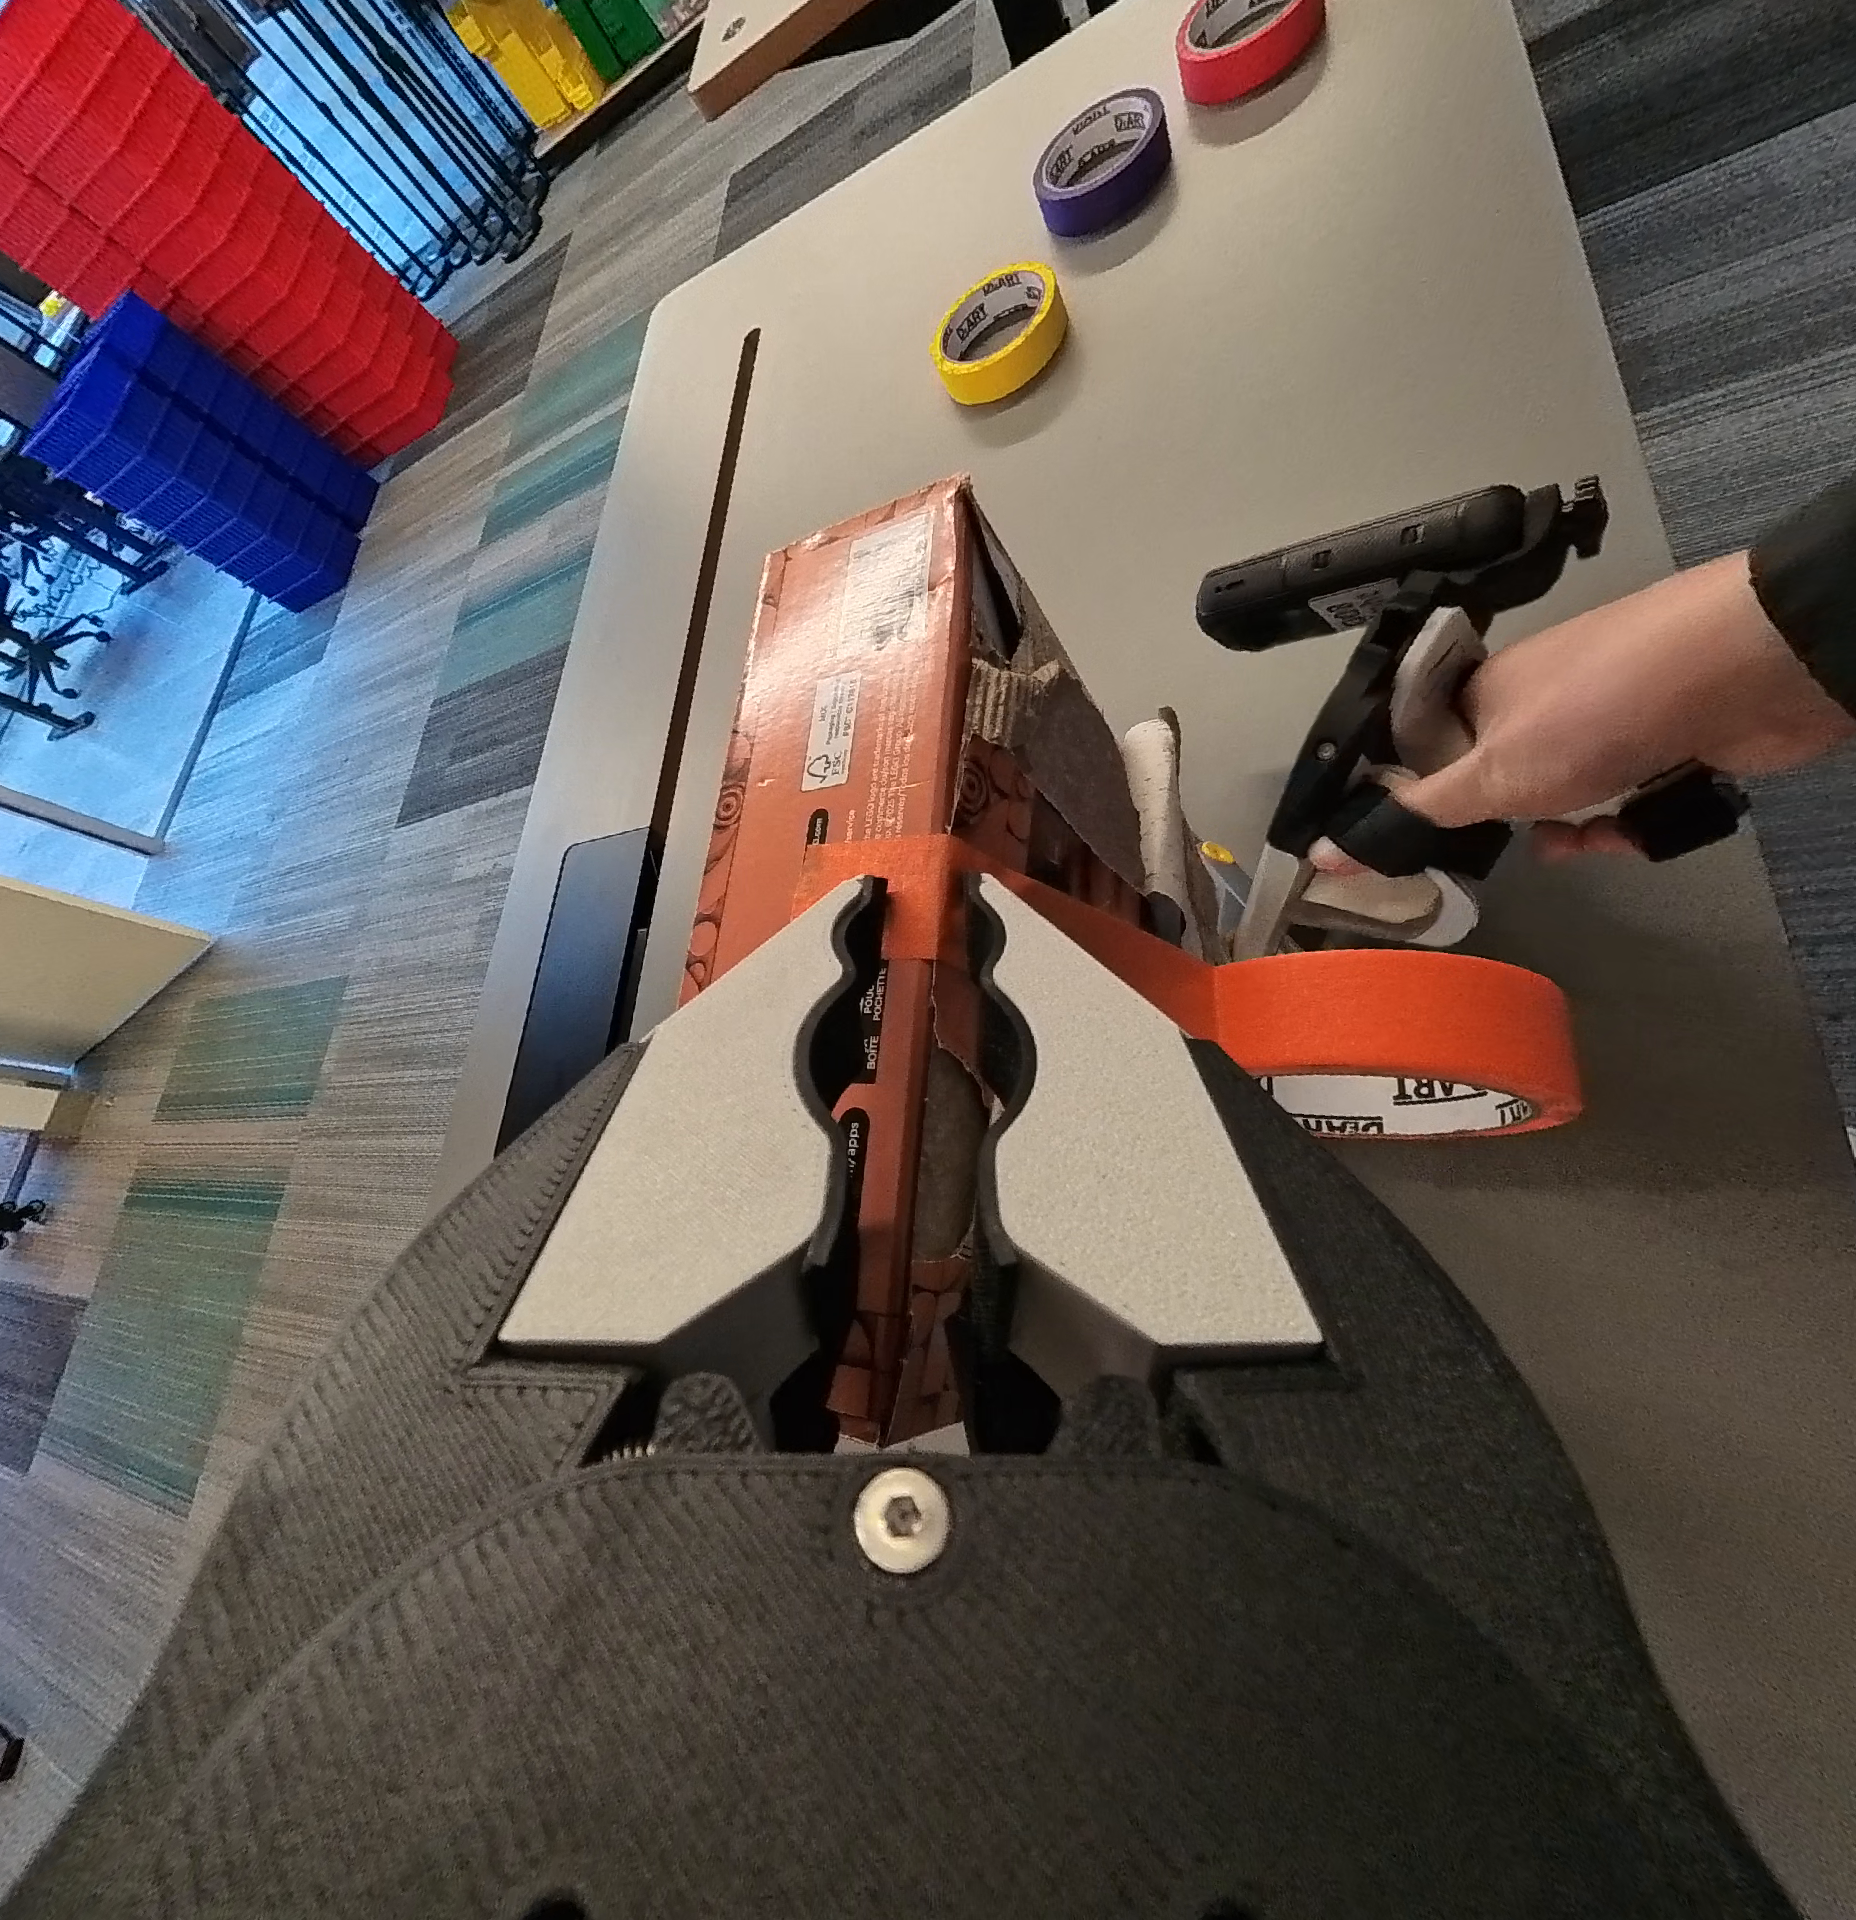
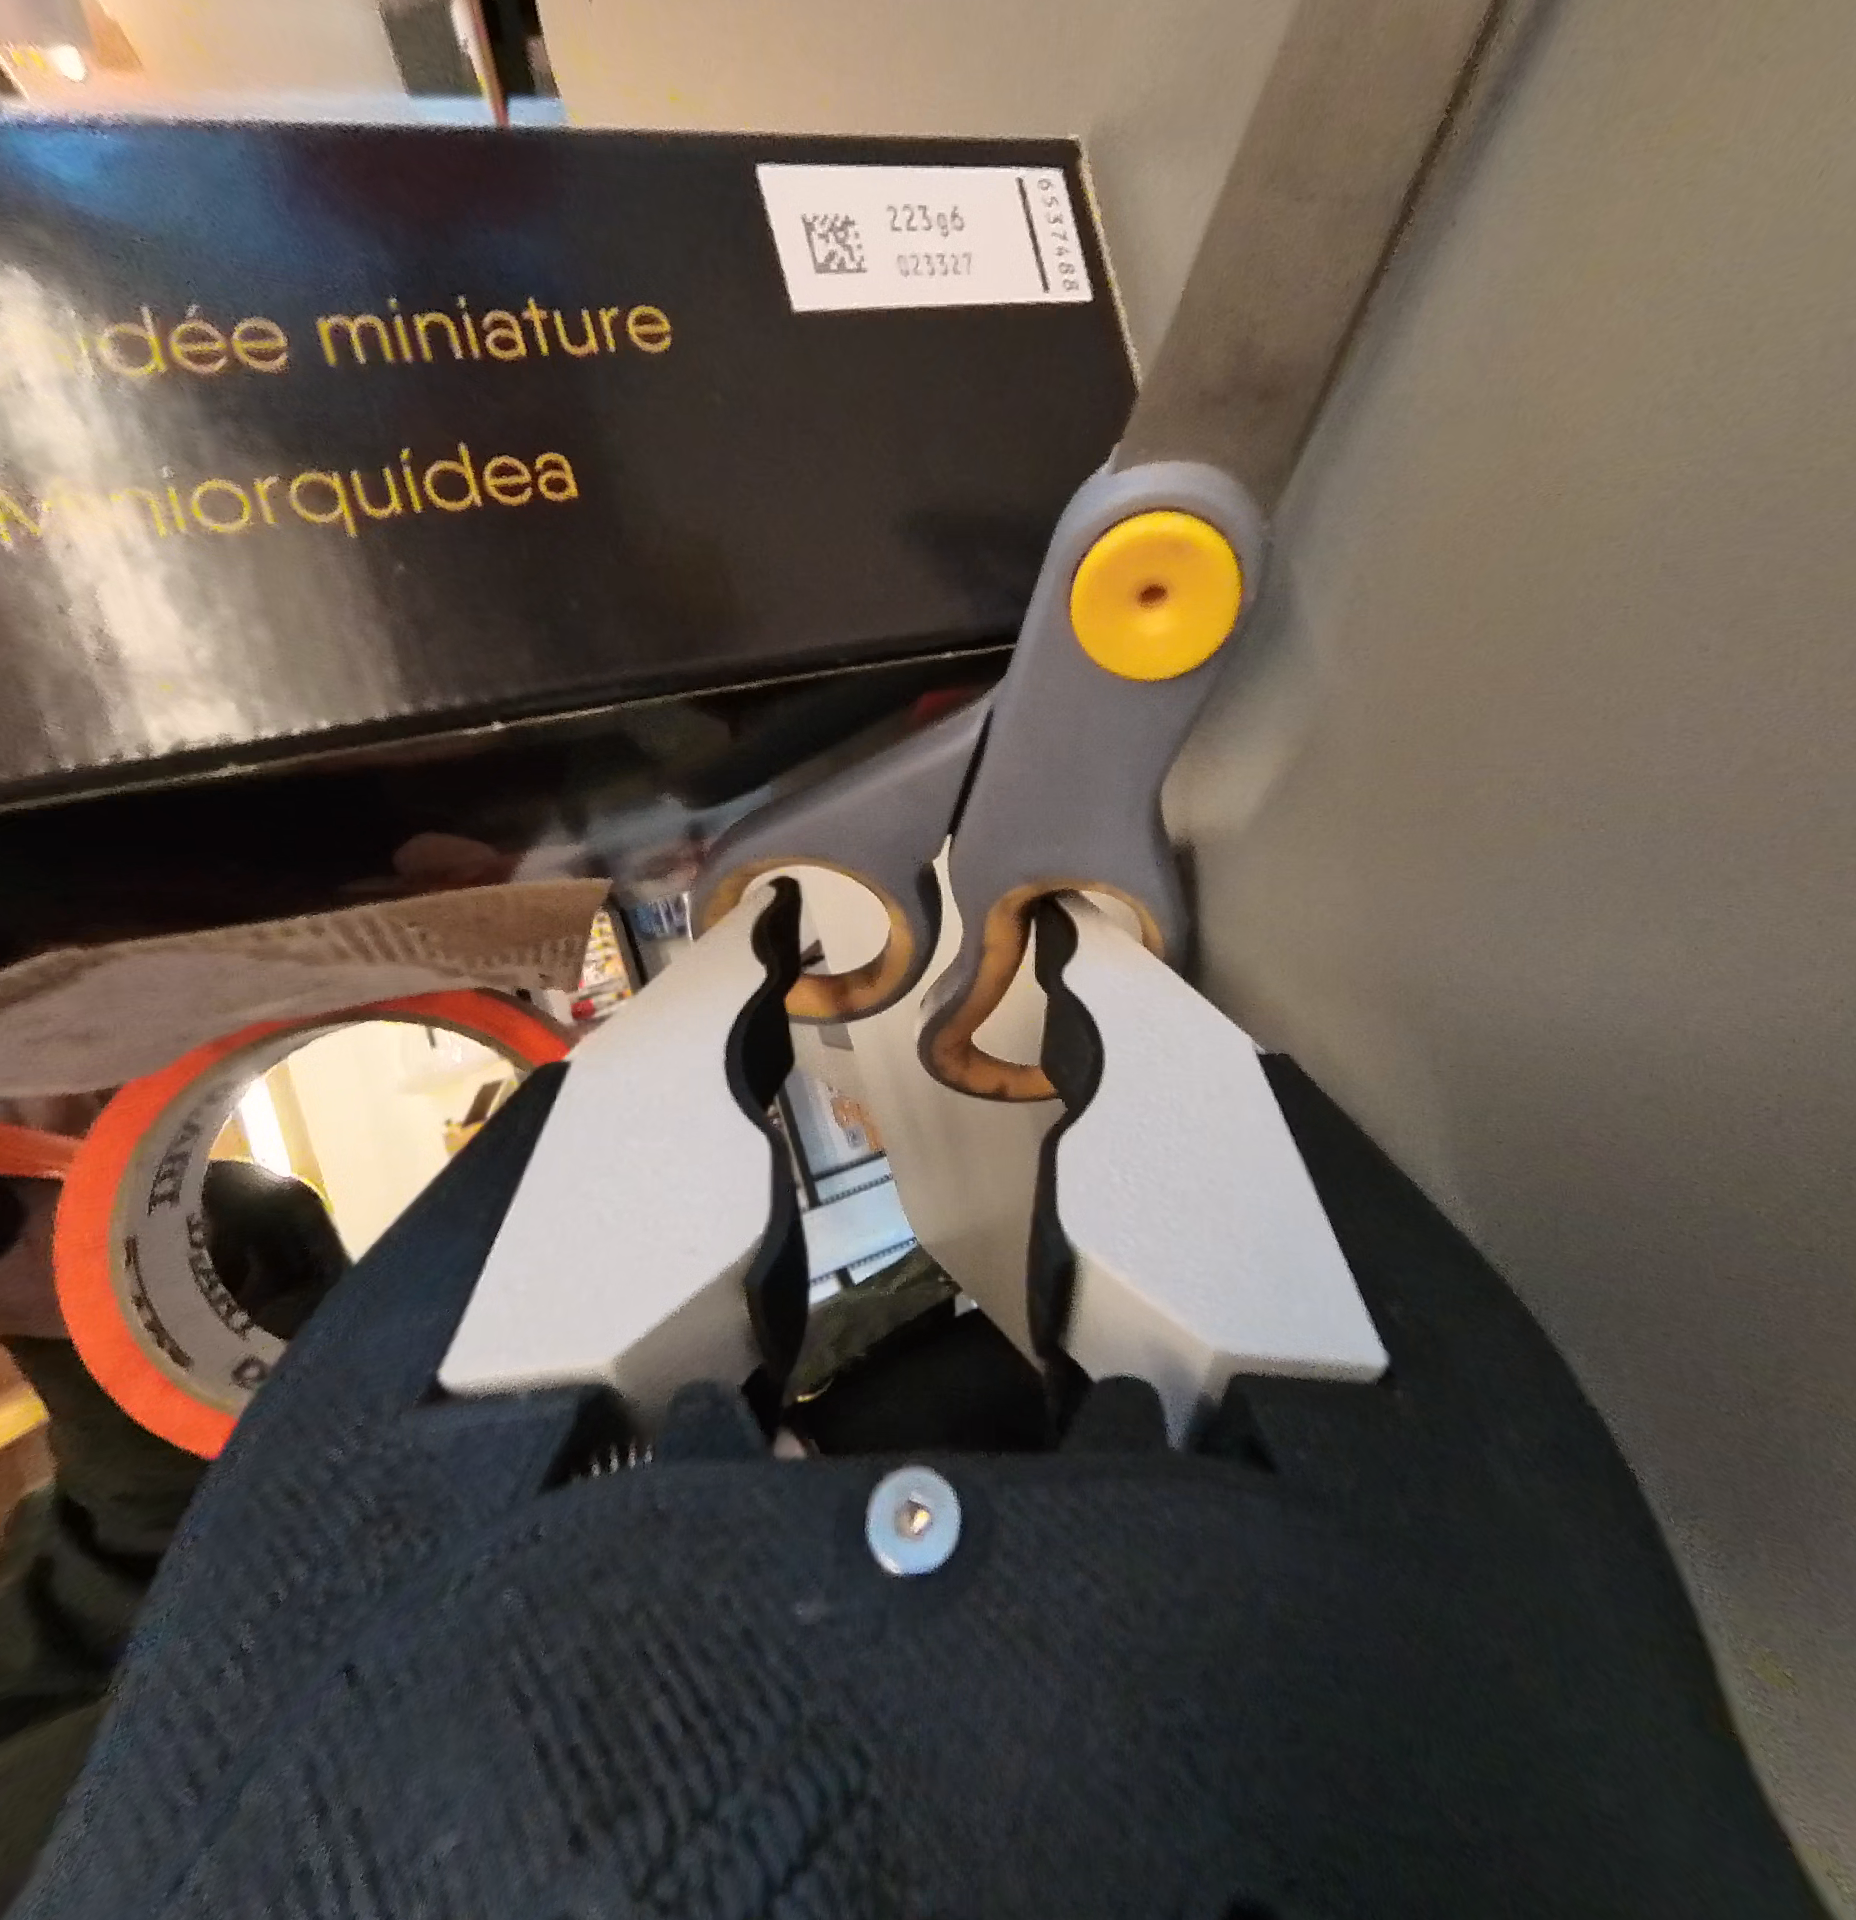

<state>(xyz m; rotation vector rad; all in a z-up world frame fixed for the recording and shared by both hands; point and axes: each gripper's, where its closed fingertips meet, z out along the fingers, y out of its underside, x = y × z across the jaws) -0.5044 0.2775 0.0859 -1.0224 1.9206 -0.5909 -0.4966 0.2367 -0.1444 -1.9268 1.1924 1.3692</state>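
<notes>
Grey patterned carpet (image 1: pixel 332 727) runs beside a pale grey worktop (image 1: pixel 1319 416), with stacks of red bins (image 1: pixel 176 208) and blue bins (image 1: pixel 197 447) against a glass wall beyond. On the worktop a reddish-brown cardboard box (image 1: pixel 851 707) stands on a narrow side, its end flap torn open. The left gripper (image 1: pixel 924 894) has its jaws pinching the box's near edge — right where a strip of orange tape (image 1: pixel 1090 935) crosses it. That strip runs off to an orange tape roll (image 1: pixel 1423 1029) lying just to the right of the box. Farther back sit a yellow tape roll (image 1: pixel 997 332), a purple tape roll (image 1: pixel 1100 161) and a red tape roll (image 1: pixel 1251 47), well apart in a row. A hand (image 1: pixel 1589 727) holds the right gripper (image 2: pixel 919 914) beside the box. Its jaws are spread, each finger pushed into a handle loop of grey scissors (image 2: pixel 1069 769) with a yellow pivot — the blades point away along the worktop, close to the box's black face.
</notes>
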